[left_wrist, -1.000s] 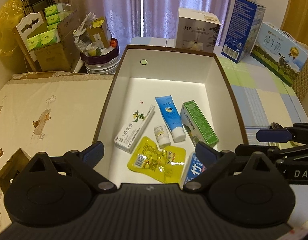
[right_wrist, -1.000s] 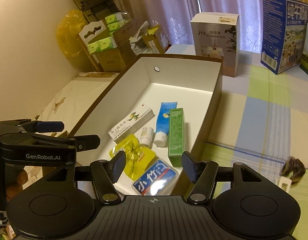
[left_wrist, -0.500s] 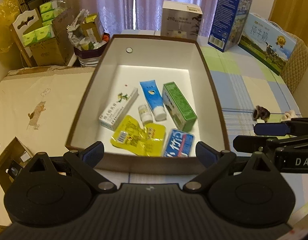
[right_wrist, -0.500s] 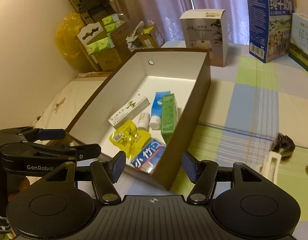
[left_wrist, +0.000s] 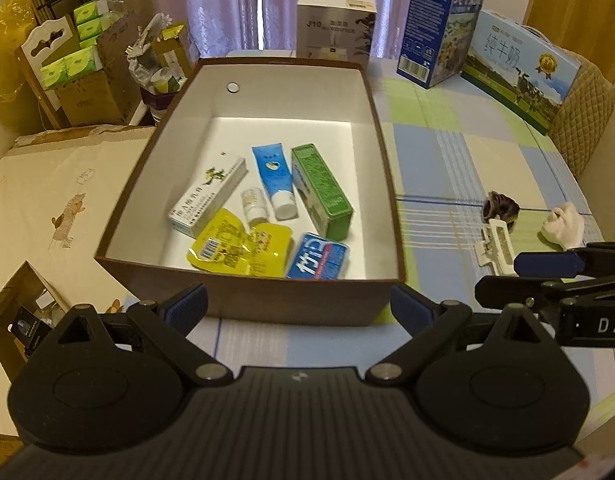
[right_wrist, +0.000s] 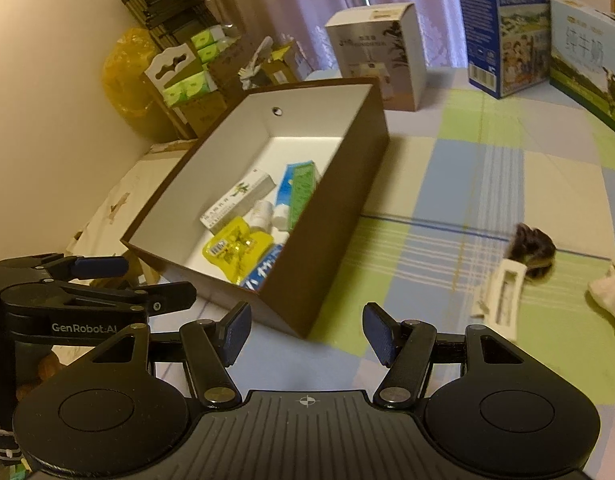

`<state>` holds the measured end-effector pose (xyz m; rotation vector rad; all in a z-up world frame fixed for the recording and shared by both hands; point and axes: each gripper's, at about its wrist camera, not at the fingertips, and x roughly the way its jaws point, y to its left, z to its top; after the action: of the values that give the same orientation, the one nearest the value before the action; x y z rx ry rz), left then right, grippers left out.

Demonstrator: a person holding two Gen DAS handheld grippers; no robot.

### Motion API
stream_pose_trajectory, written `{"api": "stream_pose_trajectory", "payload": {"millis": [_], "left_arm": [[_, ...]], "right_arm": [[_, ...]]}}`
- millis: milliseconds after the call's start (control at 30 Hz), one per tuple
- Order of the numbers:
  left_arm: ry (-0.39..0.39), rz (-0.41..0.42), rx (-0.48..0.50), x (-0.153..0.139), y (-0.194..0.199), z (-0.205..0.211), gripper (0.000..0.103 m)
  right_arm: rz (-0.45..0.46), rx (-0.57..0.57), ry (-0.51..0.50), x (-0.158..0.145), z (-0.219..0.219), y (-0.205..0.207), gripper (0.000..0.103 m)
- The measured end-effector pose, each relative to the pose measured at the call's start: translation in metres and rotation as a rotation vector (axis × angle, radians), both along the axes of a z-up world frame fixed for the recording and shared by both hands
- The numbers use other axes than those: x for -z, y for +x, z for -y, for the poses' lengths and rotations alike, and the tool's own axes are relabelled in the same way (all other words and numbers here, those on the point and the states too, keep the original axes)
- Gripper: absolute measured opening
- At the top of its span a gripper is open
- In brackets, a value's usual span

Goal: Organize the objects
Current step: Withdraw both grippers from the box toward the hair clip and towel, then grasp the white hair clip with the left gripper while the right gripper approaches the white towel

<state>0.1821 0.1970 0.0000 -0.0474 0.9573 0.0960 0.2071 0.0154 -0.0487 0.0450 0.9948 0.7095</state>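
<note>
Left gripper (left_wrist: pixel 297 306): matte black body, ribbed plate at centre with a small white crosshair mark. Two round housings flank the plate — each with a shallow disc recess and a triangular cut-out above. Silver screw heads sit at the linkage pivots. Fingers (left_wrist: pixel 187 306) carry dark blue ribbed pads.

Right gripper (right_wrist: pixel 305 330): same black build, same blue pads, silver pivot screws, crosshair mark on the ribbed plate.

Side views show white lettering on each black frame — "GenRobot.AI" on the left unit, "DA" on the right, remainder cut off.
</note>
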Motion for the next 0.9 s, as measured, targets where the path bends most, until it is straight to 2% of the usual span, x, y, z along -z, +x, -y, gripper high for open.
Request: {"api": "stream_pose_trajectory", "payload": {"millis": [367, 667, 900], "left_arm": [[-0.018, -0.024, 0.076, 0.009, 0.002, 0.053, 0.097], [-0.045, -0.055, 0.185, 0.02, 0.016, 0.107, 0.097], [-0.057, -0.06, 0.274, 0.027, 0.031, 0.149, 0.097]], "right_arm": [[-0.077, 0.082, -0.034, 0.018, 0.061, -0.002, 0.059], [-0.158, 0.226, -0.036, 0.029, 0.126, 0.002, 0.06], [-0.195, 0.331, -0.044, 0.032, 0.175, 0.005, 0.073]]}}
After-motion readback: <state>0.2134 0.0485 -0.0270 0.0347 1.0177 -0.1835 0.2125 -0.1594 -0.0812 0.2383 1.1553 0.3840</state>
